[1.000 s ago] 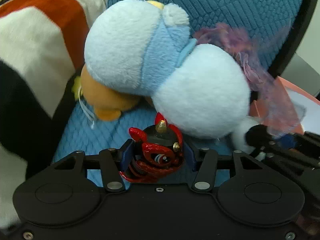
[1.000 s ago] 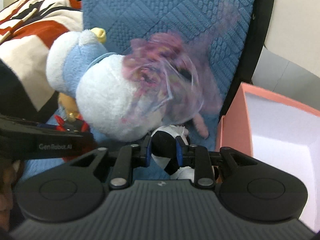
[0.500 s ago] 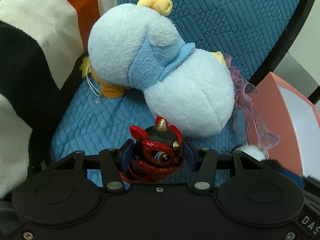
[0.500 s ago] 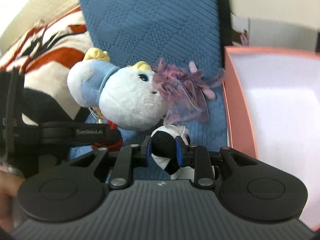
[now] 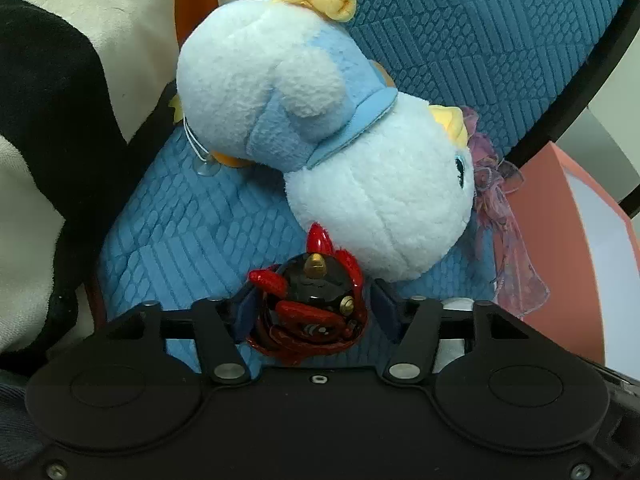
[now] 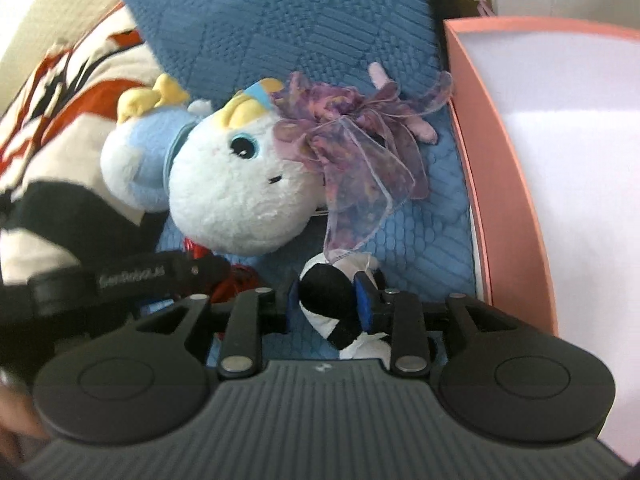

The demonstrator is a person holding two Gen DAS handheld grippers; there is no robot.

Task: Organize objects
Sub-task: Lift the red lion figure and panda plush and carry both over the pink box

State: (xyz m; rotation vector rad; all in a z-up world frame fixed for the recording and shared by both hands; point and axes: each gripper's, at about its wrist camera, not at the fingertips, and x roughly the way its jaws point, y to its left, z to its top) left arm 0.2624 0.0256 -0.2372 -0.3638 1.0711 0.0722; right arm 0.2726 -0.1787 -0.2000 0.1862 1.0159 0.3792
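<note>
My left gripper (image 5: 310, 312) is shut on a small red and black horned figurine (image 5: 310, 312), held just in front of a pale blue and white plush toy (image 5: 320, 128) lying on a blue textured cushion (image 5: 192, 224). My right gripper (image 6: 328, 300) is shut on a black and white plush toy (image 6: 344, 312). In the right wrist view the blue plush (image 6: 232, 192) lies ahead with a purple sheer ribbon (image 6: 356, 148) beside its face, and the left gripper (image 6: 216, 276) shows at left. A pink box (image 6: 504, 152) with a white inside stands at the right.
A cream, orange and black patterned blanket (image 5: 52, 120) lies left of the cushion. The blue cushion back (image 6: 280, 24) rises behind the plush. The pink box (image 5: 560, 248) shows at the right edge of the left wrist view.
Both grippers have drawn back and up from the blue plush, each still holding its toy. The plush's face and more of the pink box inside have come into the right wrist view.
</note>
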